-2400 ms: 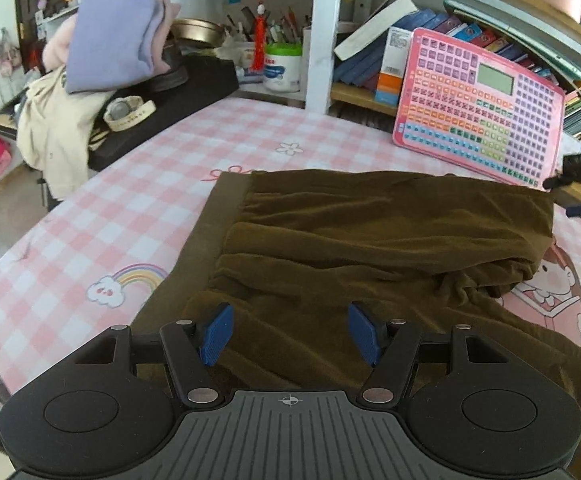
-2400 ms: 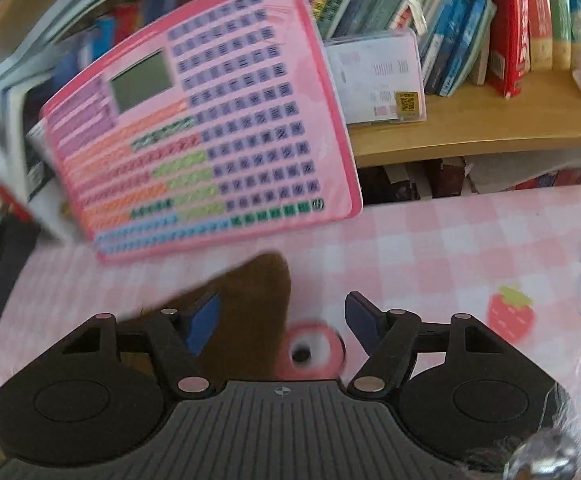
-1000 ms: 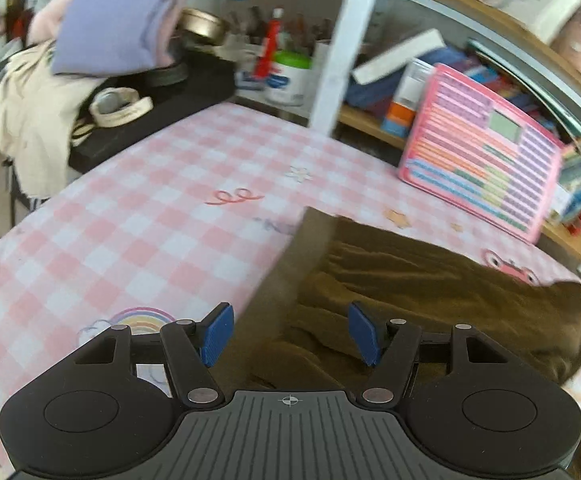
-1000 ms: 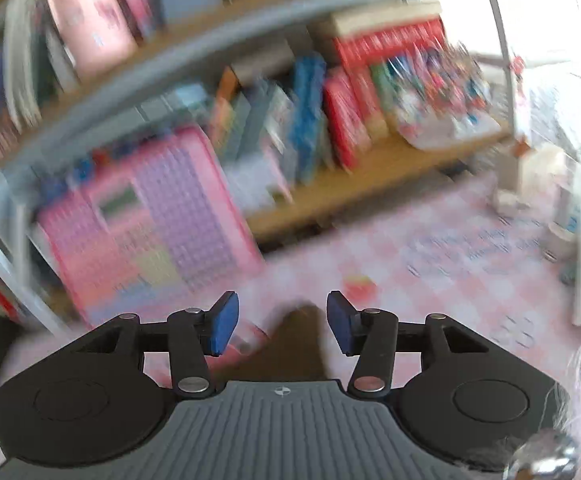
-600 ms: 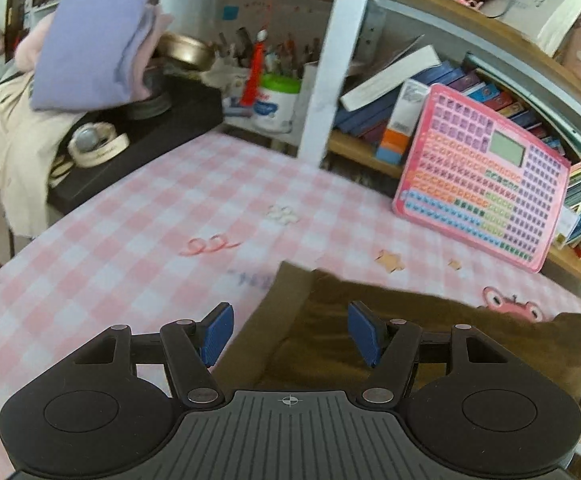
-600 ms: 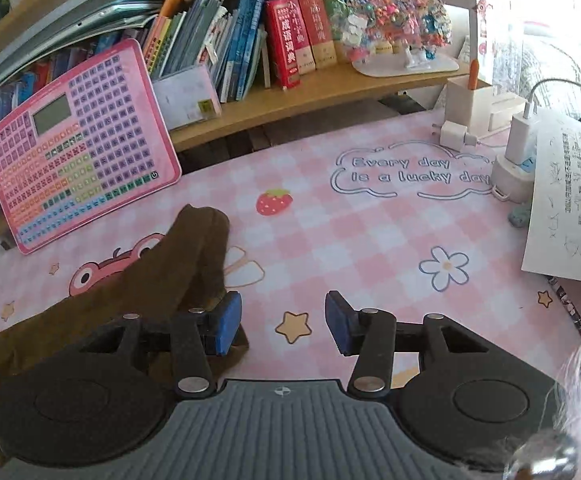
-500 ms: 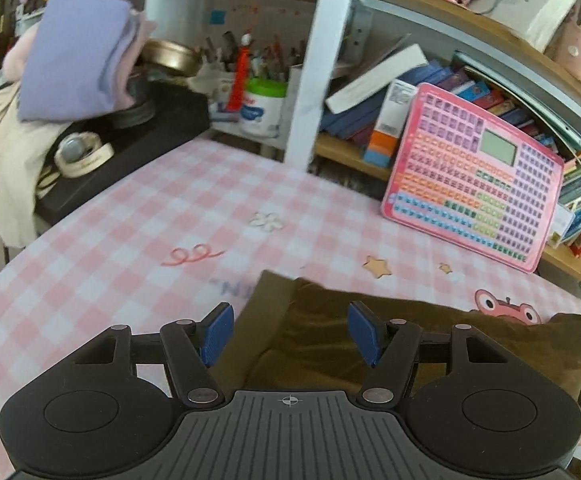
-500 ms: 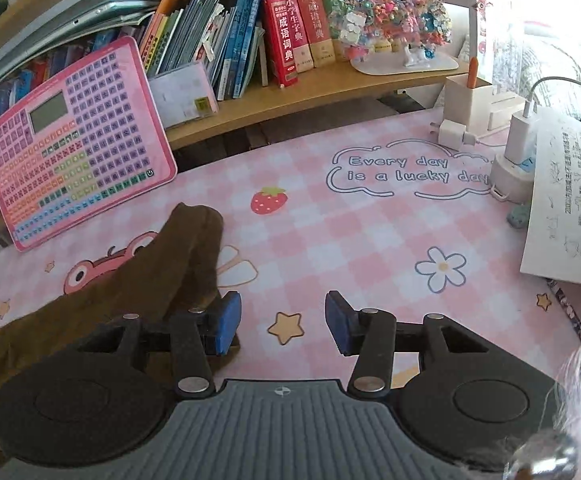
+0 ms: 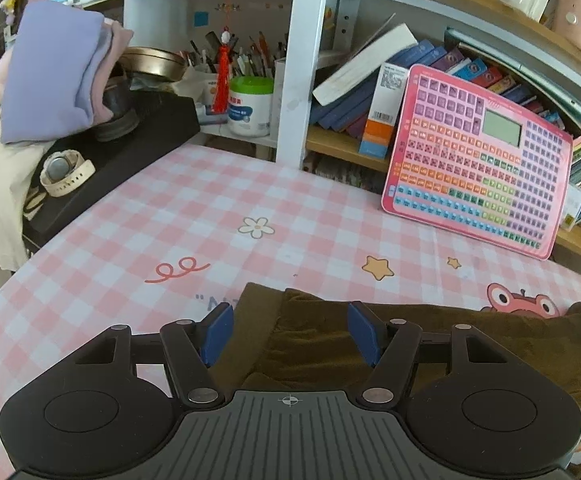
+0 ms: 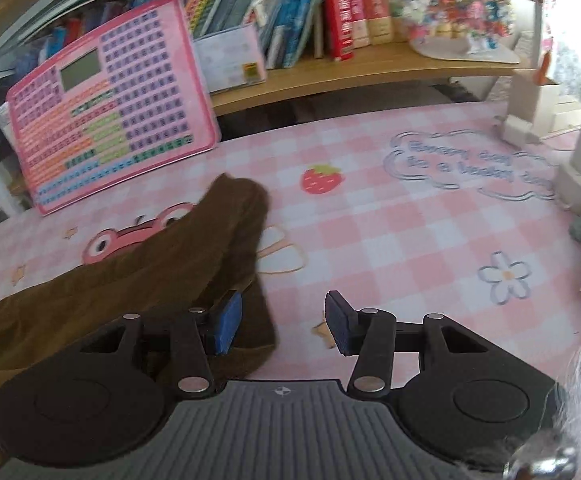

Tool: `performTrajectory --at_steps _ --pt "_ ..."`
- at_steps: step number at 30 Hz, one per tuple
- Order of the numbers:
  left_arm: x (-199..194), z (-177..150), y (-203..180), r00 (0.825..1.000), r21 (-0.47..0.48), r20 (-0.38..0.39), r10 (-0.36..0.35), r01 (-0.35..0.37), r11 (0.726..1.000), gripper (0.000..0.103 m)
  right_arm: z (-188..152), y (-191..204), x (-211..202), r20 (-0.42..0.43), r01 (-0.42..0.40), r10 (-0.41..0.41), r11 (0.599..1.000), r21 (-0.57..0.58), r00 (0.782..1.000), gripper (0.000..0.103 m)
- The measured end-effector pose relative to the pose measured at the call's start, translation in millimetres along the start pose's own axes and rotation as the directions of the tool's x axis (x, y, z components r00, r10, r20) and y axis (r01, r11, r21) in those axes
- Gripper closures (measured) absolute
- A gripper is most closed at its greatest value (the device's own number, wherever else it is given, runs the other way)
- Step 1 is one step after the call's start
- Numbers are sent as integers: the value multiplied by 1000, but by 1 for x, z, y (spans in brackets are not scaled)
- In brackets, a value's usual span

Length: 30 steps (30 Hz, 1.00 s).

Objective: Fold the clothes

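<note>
Brown cloth [image 9: 470,344] is spread in soft bunched layers on the pink checked table [image 9: 170,220]. Over its left edge the left gripper [image 9: 289,332] is held with jaws apart, nothing clamped. At its right end [image 10: 226,232] the right gripper [image 10: 282,322] is likewise held apart. Limp, light fabric is best pinched at the corners.

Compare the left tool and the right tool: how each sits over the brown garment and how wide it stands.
The left tool has brown garment filling the gap between its pads; the right tool has only the garment's edge by one pad, with pink checked tablecloth across most of the gap. The left tool stands wider than the right. Both are open, gripping nothing.
</note>
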<state>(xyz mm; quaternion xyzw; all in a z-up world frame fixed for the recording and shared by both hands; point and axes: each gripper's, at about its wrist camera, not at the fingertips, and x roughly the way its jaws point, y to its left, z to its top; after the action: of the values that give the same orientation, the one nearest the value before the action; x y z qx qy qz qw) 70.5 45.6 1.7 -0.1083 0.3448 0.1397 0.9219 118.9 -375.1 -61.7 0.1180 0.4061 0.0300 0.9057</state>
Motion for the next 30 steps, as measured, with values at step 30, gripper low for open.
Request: performTrajectory --at_steps 30 --pt "57 5 -17 987 108 -95 -130 140 984 41 -19 34 2 -60 -38 31 991 -128 998 96"
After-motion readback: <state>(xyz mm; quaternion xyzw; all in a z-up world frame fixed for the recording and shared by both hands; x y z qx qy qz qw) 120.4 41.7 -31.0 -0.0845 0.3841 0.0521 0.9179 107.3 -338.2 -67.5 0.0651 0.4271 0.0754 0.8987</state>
